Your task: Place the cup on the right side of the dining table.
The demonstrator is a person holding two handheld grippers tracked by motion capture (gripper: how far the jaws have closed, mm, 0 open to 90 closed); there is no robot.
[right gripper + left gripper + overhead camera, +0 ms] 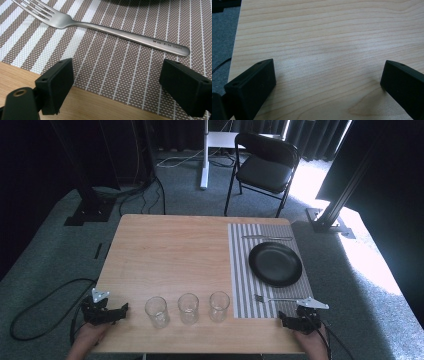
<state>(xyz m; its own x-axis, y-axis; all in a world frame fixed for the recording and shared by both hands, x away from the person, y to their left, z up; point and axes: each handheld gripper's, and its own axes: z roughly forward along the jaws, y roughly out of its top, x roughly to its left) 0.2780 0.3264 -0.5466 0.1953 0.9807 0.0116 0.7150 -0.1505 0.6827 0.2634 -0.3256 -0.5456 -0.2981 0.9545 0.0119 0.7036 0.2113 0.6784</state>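
Observation:
My left gripper (116, 311) rests at the table's near left corner, open, with bare wood between its jaws (328, 77). My right gripper (289, 319) sits at the near right, open, jaws wide over the striped placemat (117, 72), nothing between them. Just ahead of the right jaws lies a metal fork (100, 27), its tines to the left; in the high view the fork (277, 298) lies below the black plate (275, 263). Three clear glasses (156, 311) (188, 308) (219, 306) stand in a row along the near edge between the grippers.
The wooden table (170, 255) is bare on its left half. A knife (267, 238) lies at the far end of the striped placemat (240, 270). Beyond the table stands a black folding chair (265, 167), with cables and stand feet on the grey carpet.

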